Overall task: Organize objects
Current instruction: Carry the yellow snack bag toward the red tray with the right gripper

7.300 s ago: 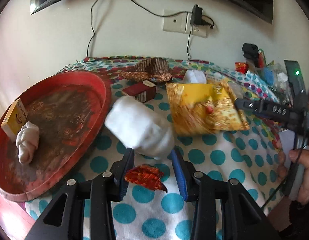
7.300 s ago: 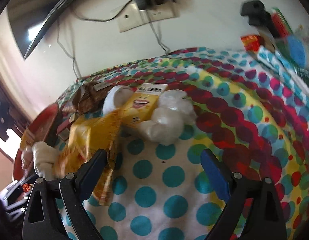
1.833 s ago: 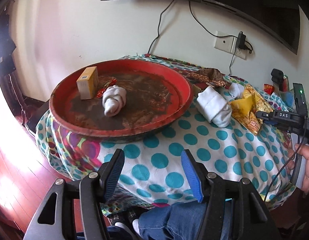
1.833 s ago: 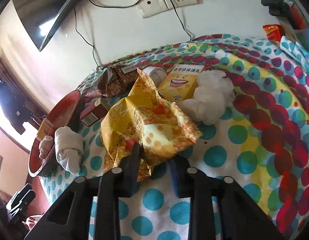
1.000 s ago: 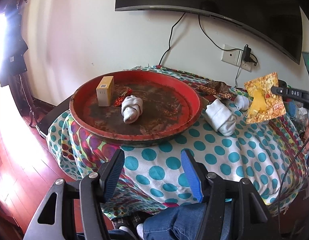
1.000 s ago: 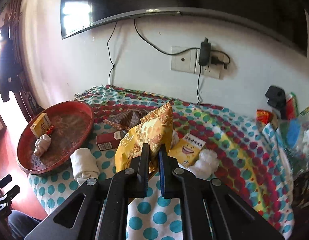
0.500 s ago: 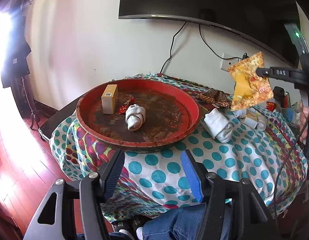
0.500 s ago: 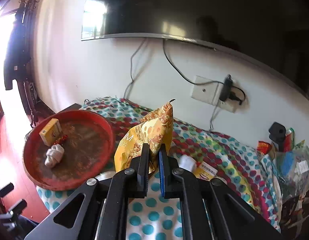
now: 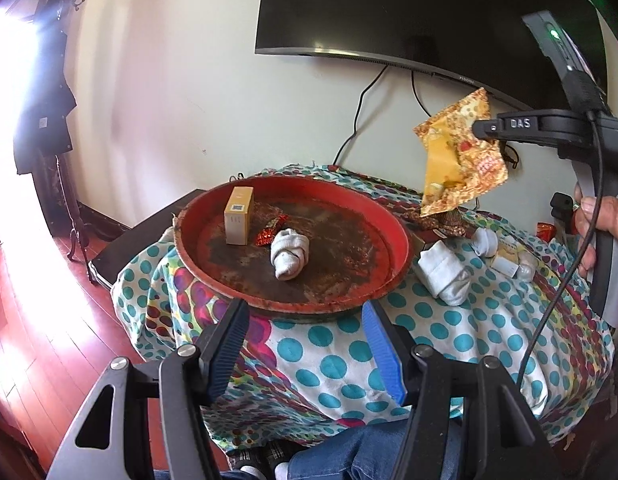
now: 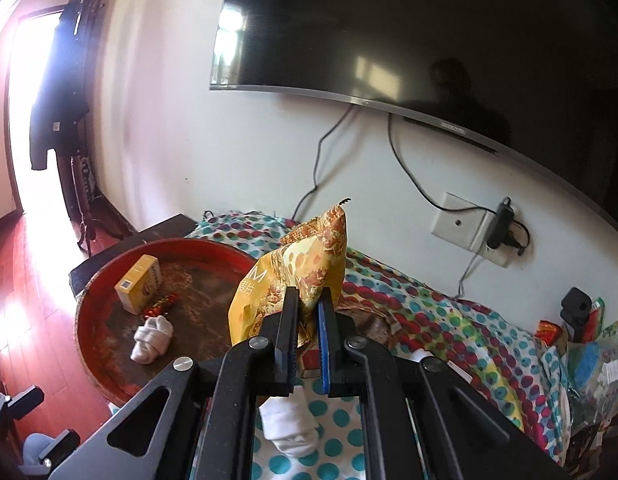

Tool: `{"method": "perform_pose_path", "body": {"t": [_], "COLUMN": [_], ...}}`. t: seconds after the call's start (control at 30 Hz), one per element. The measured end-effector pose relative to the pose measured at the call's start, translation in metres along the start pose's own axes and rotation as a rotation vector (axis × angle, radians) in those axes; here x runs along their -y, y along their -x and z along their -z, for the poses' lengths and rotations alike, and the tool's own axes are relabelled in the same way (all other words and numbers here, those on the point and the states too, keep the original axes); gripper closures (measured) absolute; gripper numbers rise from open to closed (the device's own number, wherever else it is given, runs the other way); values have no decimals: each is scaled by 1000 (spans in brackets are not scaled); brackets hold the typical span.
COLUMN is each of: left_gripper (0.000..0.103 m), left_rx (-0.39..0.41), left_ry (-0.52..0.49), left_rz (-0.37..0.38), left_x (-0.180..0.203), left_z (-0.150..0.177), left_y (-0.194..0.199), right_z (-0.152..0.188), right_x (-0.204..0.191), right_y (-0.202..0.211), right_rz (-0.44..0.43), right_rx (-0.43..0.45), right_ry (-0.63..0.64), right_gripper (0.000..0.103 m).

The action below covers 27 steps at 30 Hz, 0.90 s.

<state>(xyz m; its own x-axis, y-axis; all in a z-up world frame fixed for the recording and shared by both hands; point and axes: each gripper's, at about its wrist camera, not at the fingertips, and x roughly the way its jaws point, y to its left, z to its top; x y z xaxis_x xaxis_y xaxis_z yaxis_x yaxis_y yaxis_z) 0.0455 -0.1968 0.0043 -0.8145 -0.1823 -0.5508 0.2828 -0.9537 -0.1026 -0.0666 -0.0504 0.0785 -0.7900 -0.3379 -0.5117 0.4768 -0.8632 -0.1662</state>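
Your right tool point(image 10: 307, 322) is pinched tight on the yellow bag point(image 10: 297, 268). The bag hangs in the air, up above the desk point(image 9: 489, 320) and off to the right of the red tray point(image 9: 401, 240). It touches nothing but the tool.

Your left tool point(image 9: 305, 344) is wide open and holds nothing. It waits low, at the near edge of the desk, in front of the tray.

The tray already has a small box point(image 9: 239, 220), a red wrapper point(image 9: 271, 232) and a rolled sock point(image 9: 289, 254) in it. So the bag most likely goes in there too.

To do this well, bring the bag over the bare part of the tray, on the right side, away from the box and the sock. Go slow, because the bag is light and crinkly and it can swing. Keep the pinch tight until the bag sits low in the tray. Lower it until its bottom rests on the tray, then let go. If you drop it from high up, it may flip out over the rim.

Keep your left tool back so the two tools do not bump.

Another sock point(image 9: 445, 276) lies on the desk just beside the tray. It looks like a good thing to pick up after this.
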Motion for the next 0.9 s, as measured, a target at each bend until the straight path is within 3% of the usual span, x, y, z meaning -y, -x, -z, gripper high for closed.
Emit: {"method": "perform_pose_path", "body": {"t": [0.6,0.9], "left_gripper": [42,42], "left_rx": [-14,-47], "left_ry": [41,66], "left_rz": [-34,-33], "left_x": [-27,-38], "left_z": [0,6], "left_y": [-6,-18], "right_z": [-17,-11], "right_x": [-72,-102], "right_y": [-27,-64], "right_rz": [-63,-76], "right_rx": [-24,-74], "right_ry": [70,96], "right_gripper": [95,95]}}
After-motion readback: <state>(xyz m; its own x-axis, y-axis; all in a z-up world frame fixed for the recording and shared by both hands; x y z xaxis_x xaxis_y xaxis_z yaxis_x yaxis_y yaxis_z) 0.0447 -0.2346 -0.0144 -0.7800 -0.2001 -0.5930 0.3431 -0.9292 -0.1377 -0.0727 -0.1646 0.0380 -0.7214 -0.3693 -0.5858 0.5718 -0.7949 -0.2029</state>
